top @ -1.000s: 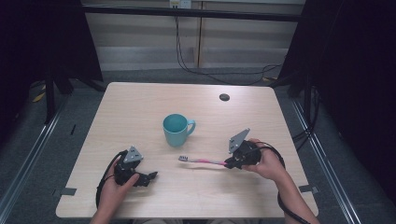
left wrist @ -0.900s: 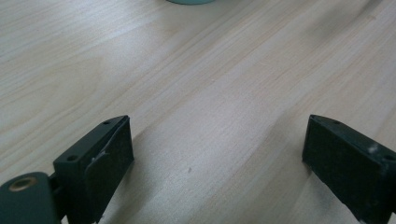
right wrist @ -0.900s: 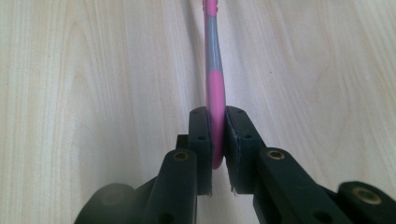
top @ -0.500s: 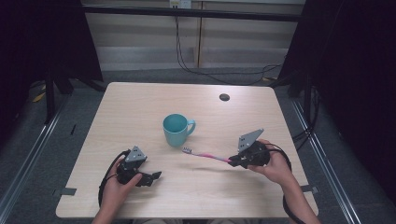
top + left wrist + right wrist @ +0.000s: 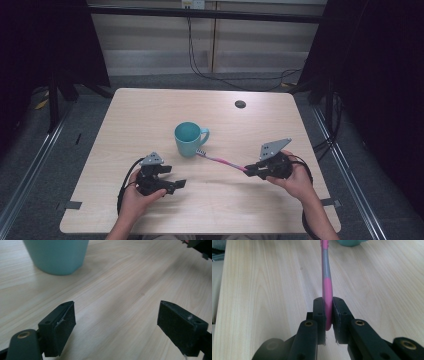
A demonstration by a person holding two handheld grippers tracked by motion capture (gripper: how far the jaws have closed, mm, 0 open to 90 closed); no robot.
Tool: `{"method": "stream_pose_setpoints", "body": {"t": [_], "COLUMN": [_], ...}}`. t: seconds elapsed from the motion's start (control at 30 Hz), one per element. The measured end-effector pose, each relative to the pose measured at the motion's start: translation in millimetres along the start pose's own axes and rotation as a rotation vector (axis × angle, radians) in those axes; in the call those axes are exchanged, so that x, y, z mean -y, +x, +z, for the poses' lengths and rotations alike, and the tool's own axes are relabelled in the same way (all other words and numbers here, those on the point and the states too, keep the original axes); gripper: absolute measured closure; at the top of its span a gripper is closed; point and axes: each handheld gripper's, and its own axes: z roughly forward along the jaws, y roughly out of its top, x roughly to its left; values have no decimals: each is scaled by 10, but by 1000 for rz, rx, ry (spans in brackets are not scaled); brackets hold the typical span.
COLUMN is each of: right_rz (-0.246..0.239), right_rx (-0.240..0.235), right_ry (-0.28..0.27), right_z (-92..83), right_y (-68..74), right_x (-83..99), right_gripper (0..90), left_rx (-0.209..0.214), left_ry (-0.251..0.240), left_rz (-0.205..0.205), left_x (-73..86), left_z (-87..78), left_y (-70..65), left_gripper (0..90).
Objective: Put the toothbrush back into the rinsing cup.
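From the high view, the right gripper (image 5: pixel 255 170) has a pink toothbrush (image 5: pixel 223 161) clamped by the tail of its handle, the brush reaching out toward the teal mug (image 5: pixel 188 139) with its bristle end just beside the mug's base, under the handle. The left gripper (image 5: pixel 172 179) sits low near the table's (image 5: pixel 150 105) front edge, well apart from the mug, gripping nothing; a small dark disc (image 5: pixel 240 104) lies far back on the wood. Over to the left gripper view: the two black pads (image 5: pixel 181 326) stand wide apart with bare tabletop between them, and the mug (image 5: pixel 56 255) looms up ahead at the top left, upright. Now the right gripper view: jaws pressed tight on the pink end of the toothbrush (image 5: pixel 326 277), the grey band and the rest of the handle running straight away toward the mug's foot at the top edge. Whether the brush head touches the table, hard to tell from here. This looks like the carry stage, brush lifted and headed for the cup. The next move, I'd judge, calls for raising the head above the rim, tipping the brush over the opening, and only then parting the jaws; the left could steady the mug if it threatens to slide.
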Motion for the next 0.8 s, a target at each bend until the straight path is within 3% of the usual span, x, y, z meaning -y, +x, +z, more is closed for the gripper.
{"method": "stream_pose_setpoints", "body": {"t": [0.13,0.8], "right_rz": [3,-4], "right_rx": [0,-7], "right_ry": [-32,-70], "right_z": [11,109], "right_y": [23,59], "right_x": [-44,-160], "right_gripper": [821,821], "left_rx": [16,40], "left_ry": [-14,-63], "left_rz": [-1,12], "left_x": [-39,-260], "left_z": [36,135], "left_y": [-44,-185], "left_gripper": [155,237]}}
